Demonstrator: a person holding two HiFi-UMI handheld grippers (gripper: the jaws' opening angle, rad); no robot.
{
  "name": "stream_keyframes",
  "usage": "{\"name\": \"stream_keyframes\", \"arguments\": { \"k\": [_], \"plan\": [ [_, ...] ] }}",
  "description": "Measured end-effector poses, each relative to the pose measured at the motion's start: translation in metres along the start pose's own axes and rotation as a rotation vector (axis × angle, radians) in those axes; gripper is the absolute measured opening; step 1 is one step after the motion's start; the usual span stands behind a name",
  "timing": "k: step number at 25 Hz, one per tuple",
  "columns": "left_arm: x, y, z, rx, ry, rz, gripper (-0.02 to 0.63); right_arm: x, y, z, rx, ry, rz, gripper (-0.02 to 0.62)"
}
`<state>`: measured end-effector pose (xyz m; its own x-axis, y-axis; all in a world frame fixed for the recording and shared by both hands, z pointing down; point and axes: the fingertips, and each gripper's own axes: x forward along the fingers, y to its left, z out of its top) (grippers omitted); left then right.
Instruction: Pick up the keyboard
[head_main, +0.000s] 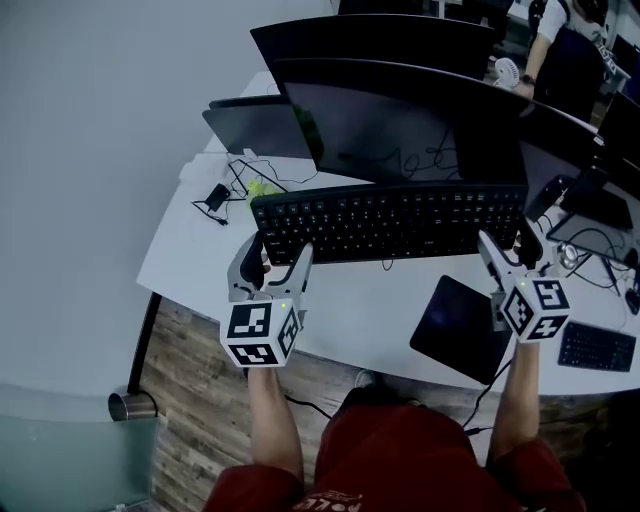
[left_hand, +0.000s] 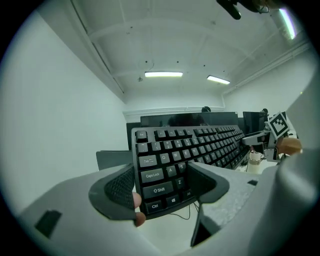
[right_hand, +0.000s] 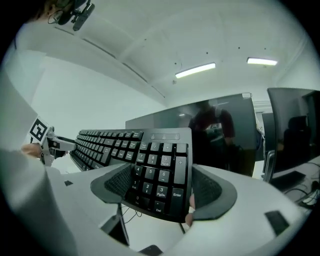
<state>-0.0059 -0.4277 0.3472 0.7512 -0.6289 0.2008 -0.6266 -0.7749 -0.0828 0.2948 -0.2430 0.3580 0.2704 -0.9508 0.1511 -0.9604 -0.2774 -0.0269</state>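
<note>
A person grips a black full-size keyboard (head_main: 390, 222) at both ends above a white counter (head_main: 200, 250), in front of a curved monitor (head_main: 400, 120), with the lift apparently all but complete. The left gripper (head_main: 275, 255) has its fingers (left_hand: 120, 187) closed on the end carrying the Ctrl, Shift and Caps Lock keys, while the right gripper (head_main: 508, 245) clamps the number-pad end, one of its fingers (right_hand: 207, 190) pressed to the outer edge by the Enter key. In both gripper views the keyboard (left_hand: 185, 150) sits tilted, its near edge looking clear of the counter, with a thin cable (left_hand: 182, 215) trailing below, which suggests the board is off the surface; only raising it further or carrying it away seems left to do. The keyboard (right_hand: 150, 160) looks rigid and flat, its keys dark with pale legends, spanning the gap between the two grippers without visible sag
</note>
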Motion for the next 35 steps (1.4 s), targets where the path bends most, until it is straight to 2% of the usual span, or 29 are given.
{"name": "stream_keyframes", "arguments": {
  "k": [15, 19, 24, 35],
  "plan": [
    [-0.07, 0.013, 0.1, 0.058, -0.317, 0.043, 0.328, -0.059, 0.037, 0.122, -0.118, -0.339, -0.025, 0.379],
    [-0.081, 0.009, 0.116, 0.086, -0.382, 0.037, 0.327, -0.073, 0.038, 0.135, -0.127, -0.404, -0.039, 0.379],
    [-0.08, 0.01, 0.117, 0.087, -0.403, 0.032, 0.327, -0.076, 0.039, 0.136, -0.134, -0.424, -0.05, 0.379],
    [-0.08, 0.01, 0.115, 0.084, -0.39, 0.041, 0.327, -0.072, 0.038, 0.133, -0.128, -0.41, -0.045, 0.379]
  ]
}}
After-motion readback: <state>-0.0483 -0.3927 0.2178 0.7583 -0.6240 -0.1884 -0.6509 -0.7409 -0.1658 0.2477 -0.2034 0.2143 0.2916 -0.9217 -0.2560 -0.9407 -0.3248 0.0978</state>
